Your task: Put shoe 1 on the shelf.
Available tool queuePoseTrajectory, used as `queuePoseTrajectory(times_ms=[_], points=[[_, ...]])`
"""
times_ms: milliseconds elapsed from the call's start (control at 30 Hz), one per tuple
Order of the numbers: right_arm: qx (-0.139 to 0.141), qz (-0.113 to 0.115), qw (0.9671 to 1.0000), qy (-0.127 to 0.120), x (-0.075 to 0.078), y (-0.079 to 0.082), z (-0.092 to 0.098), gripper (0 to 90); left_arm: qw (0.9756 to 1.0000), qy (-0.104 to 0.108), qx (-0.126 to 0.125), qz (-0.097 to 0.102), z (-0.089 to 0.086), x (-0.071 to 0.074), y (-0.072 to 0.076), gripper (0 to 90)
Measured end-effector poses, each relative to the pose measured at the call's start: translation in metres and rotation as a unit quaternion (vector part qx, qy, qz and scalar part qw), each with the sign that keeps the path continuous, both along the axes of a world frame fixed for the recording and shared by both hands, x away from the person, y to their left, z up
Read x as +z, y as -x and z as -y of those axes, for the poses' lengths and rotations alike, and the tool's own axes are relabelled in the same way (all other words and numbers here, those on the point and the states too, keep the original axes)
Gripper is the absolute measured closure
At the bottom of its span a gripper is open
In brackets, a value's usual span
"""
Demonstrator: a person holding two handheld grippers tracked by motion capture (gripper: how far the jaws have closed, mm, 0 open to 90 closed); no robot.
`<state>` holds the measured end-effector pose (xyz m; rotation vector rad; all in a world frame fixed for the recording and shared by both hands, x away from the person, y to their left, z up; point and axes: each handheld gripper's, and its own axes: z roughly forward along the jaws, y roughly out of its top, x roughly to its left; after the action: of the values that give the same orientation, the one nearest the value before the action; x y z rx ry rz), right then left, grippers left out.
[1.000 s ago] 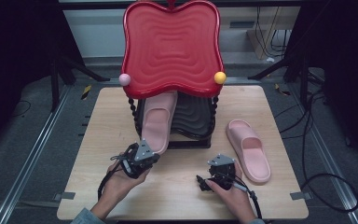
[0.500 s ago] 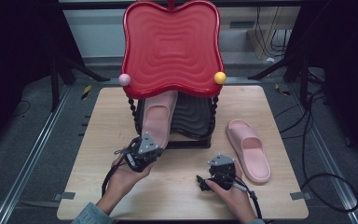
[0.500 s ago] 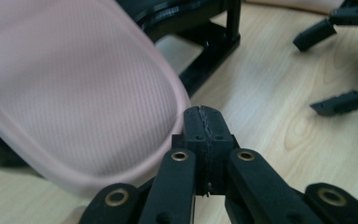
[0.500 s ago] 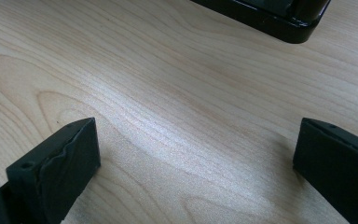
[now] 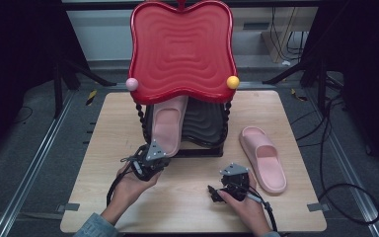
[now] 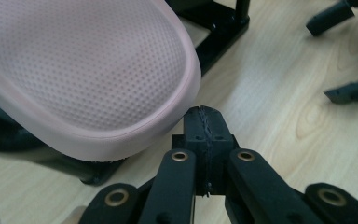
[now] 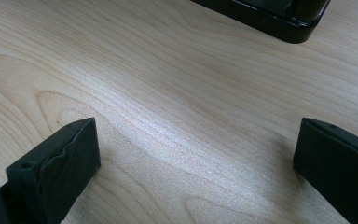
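Observation:
A pink slipper (image 5: 167, 123) lies sloping on the lower black shelf of a rack (image 5: 205, 121), with its near end sticking out over the table. My left gripper (image 5: 157, 159) is shut with nothing between its pads, and its tip (image 6: 204, 128) sits right beside the slipper's rounded end (image 6: 88, 70); I cannot tell if they touch. A second pink slipper (image 5: 264, 158) lies flat on the table at the right. My right gripper (image 5: 218, 193) rests low on the wood to its left, jaws wide open (image 7: 196, 140) over bare tabletop.
The rack carries a big red wavy tray (image 5: 181, 47) on top, with a pink ball (image 5: 132, 84) and a yellow ball (image 5: 233, 82) at its corners. Its black base (image 7: 279, 18) lies just ahead of the right gripper. The wooden table (image 5: 108, 123) stands on a dark floor with cables.
The left gripper has edged forward and slightly right, up to the near end of the slipper on the rack. The right gripper has stayed put.

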<state>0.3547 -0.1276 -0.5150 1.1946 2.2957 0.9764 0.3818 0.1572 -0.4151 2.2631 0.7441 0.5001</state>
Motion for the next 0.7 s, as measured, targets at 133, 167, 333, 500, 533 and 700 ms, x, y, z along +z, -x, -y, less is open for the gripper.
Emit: queuePoseTrajectory(times_ms=[133, 167, 333, 500, 533, 700], points=[[0.0, 0.0, 1.0, 0.001, 0.0, 0.0, 0.0, 0.8, 1.0, 0.008, 0.005, 0.002, 0.006, 0.005, -0.011, 90.0], [0.0, 0.0, 1.0, 0.001, 0.0, 0.0, 0.0, 0.8, 0.9999, 0.01, 0.008, 0.002, 0.008, 0.006, -0.013, 90.0], [0.0, 0.0, 1.0, 0.001, 0.0, 0.0, 0.0, 0.8, 0.9997, 0.017, 0.013, -0.008, 0.011, 0.008, -0.023, 90.0], [0.0, 0.0, 1.0, 0.001, 0.0, 0.0, 0.0, 0.8, 0.9995, 0.028, 0.011, -0.009, 0.01, 0.011, -0.016, 90.0], [0.0, 0.0, 1.0, 0.001, 0.0, 0.0, 0.0, 0.8, 0.9995, 0.028, 0.011, -0.009, 0.01, 0.011, -0.016, 90.0], [0.0, 0.0, 1.0, 0.001, 0.0, 0.0, 0.0, 0.8, 0.9994, 0.026, 0.02, 0.009, 0.006, 0.019, -0.017, 90.0]])
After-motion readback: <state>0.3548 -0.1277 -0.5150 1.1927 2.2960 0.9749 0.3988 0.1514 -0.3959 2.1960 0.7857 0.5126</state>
